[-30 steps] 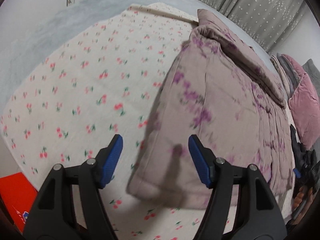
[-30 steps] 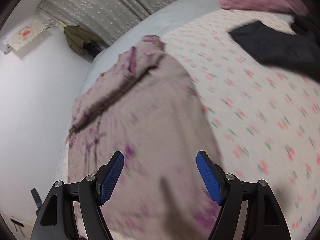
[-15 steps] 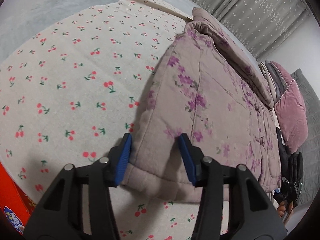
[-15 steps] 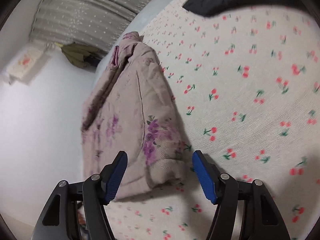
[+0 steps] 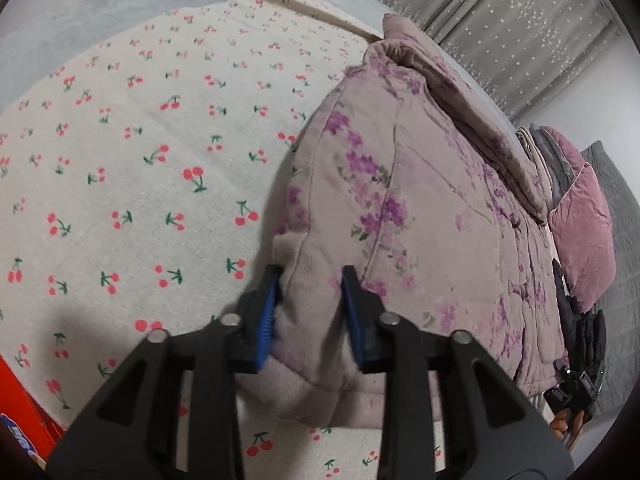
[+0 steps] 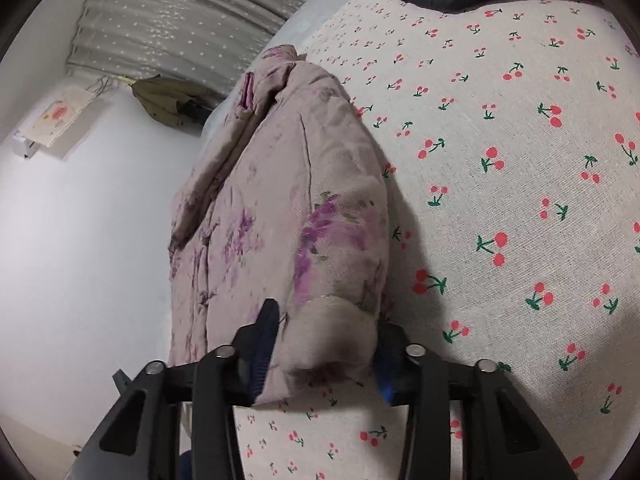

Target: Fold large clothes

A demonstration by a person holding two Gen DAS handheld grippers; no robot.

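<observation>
Cherry-print sheet (image 5: 120, 160): padded jacket (image 5: 420, 200) hem between both closing jaws.

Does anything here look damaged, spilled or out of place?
Nothing stands out. The floral padded jacket lies on the cherry-print sheet, with the left tool and right tool each closing on a corner of its near edge. No tears or spills visible.

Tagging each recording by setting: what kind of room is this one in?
Most likely a bedroom: a padded floral jacket lies on a bed with a cherry-print sheet, a pink cushion at its edge, and star-dotted grey curtains behind.
</observation>
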